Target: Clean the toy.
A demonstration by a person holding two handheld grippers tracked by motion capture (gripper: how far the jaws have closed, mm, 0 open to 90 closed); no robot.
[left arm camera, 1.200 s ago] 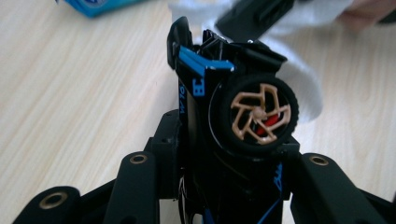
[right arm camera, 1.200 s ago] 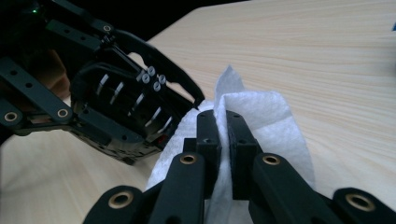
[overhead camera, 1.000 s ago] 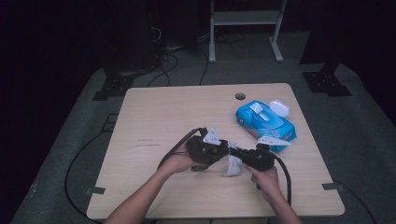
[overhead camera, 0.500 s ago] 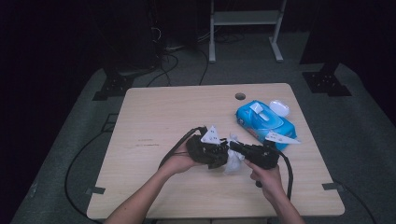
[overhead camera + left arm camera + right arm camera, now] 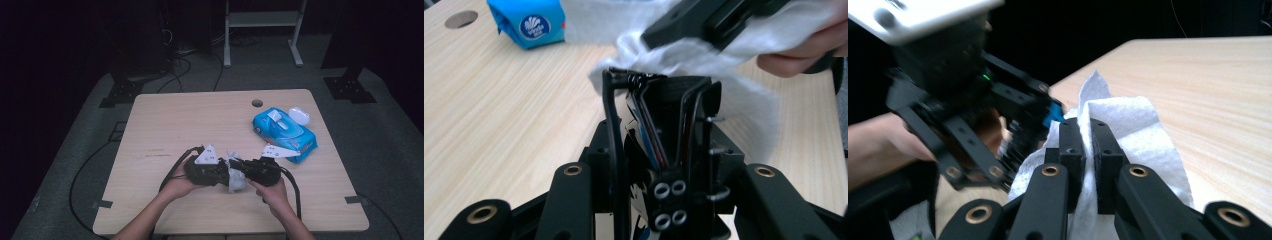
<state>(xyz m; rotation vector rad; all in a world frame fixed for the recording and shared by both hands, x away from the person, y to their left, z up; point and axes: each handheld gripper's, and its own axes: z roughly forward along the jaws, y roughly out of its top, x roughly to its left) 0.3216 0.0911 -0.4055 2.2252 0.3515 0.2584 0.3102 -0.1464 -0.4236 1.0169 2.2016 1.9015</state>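
My left gripper (image 5: pixel 220 172) is shut on a small dark object (image 5: pixel 664 100) with thin black loops and a bit of blue (image 5: pixel 1053 116) on it. A crumpled white wipe (image 5: pixel 235 181) sits pinched between the pads of my right gripper (image 5: pixel 241 170). The two grippers meet tip to tip low over the table's near middle. Seen along the right gripper (image 5: pixel 1087 145), the wipe (image 5: pixel 1133 120) bulges on both sides of the jaws. Seen along the left gripper (image 5: pixel 659 150), the wipe (image 5: pixel 684 55) lies against the far end of the dark object.
A blue pack of wipes (image 5: pixel 282 132) lies at the right of the wooden table (image 5: pixel 190 120), with a small white item (image 5: pixel 299 116) behind it. A round hole (image 5: pixel 257 103) is in the tabletop near the far edge. Cables trail off the near edge.
Both grippers have shifted a little to the left and nearer the table's front edge, staying together. The wipe is now bunched closer against the dark object.
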